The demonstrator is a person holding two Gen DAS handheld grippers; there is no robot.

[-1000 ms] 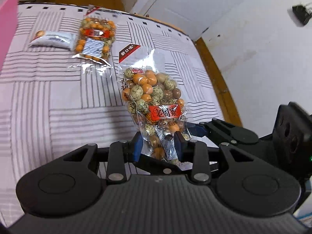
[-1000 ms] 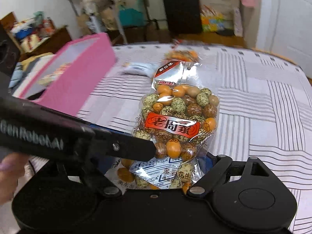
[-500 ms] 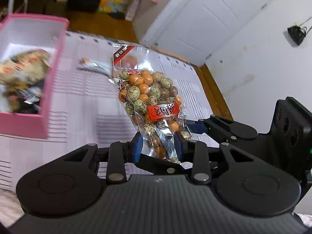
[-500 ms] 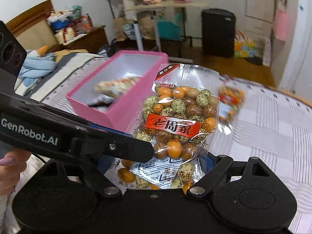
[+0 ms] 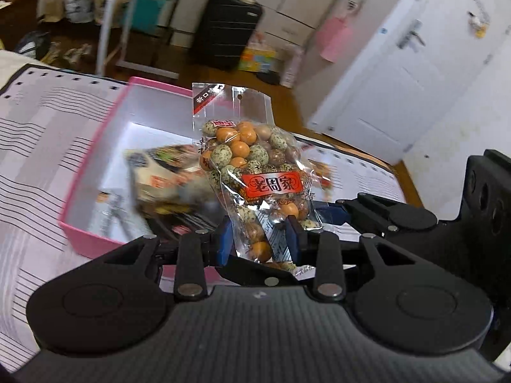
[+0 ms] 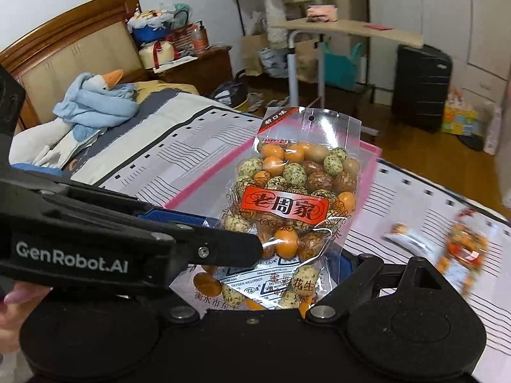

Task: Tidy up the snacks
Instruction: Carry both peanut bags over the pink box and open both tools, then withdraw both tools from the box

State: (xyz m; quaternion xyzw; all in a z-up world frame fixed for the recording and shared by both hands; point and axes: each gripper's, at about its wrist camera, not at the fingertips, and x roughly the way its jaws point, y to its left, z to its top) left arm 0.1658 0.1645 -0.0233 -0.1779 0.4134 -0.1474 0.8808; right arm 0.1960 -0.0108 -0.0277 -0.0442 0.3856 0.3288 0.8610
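At centre frame of the left wrist view, a clear bag of coated peanuts [image 5: 255, 172] stands upright above the near edge of a pink box [image 5: 95, 172], which rests on a striped bedspread [image 5: 38, 146]. Left gripper [image 5: 259, 239]: its blue pads are clenched on the lower part of the bag, narrowly spread, with film and a few nuts between them. Right gripper [image 6: 278, 274]: in the right wrist view the bag's bottom seam lies between its two fingers, one blue pad showing behind the film at lower right and the other hidden behind the left gripper's arm, which crosses from the left edge; the bag appears pinched here too, so both grippers are judged to share the load. Inside the box, at middle left of the left wrist view, lie blurred snack packets [image 5: 166, 178]. At lower right of the right wrist view, two more snacks remain on the bedspread: a white packet [image 6: 407, 237] and a second peanut bag [image 6: 463, 249].

Handling, as a judgement: the bag is light to moderate in weight, its film thin, slick and crinkly, its loose round contents free to shift, so the upper part may flop or sag. A hold low on the filled body, as here, gives bulk to press against; the flat header near the hang hole is stiffer but more slippery
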